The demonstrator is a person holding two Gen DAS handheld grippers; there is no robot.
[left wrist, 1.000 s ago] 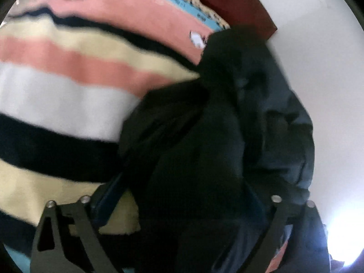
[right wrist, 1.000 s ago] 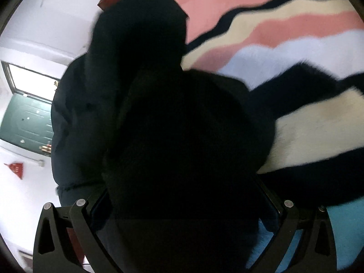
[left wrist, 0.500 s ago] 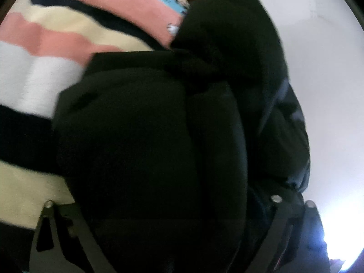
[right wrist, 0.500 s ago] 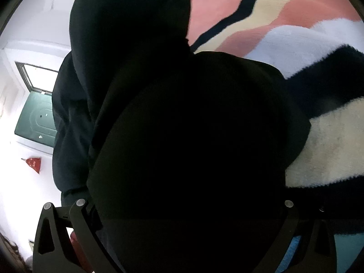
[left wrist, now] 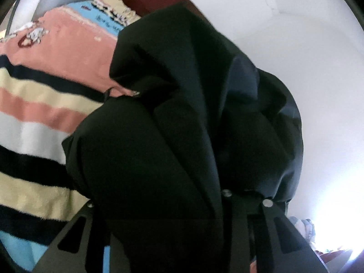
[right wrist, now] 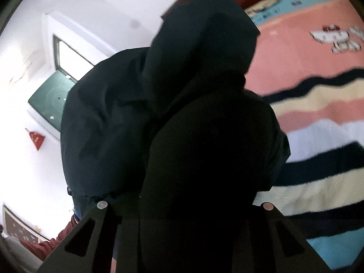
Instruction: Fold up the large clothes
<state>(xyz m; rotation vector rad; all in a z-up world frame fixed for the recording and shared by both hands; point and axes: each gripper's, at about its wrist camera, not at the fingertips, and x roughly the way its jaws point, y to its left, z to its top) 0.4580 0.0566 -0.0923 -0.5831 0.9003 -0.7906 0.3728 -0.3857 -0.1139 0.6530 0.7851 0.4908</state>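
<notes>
Bunching in thick folds, black coat (left wrist: 173,136) over striped blanket (left wrist: 34,113).

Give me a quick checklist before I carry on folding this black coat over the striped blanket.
1. Left gripper has the black coat between its fingers: ok, jaws closing on the cloth.
2. Right gripper has the coat too: ok, jaws closing.
3. Coat raised off the striped blanket: cannot tell; it fills both views.
4. Coat spread flat between the grippers: not ok, bunched.
5. Blanket beside the coat free to lay it on: ok.
</notes>
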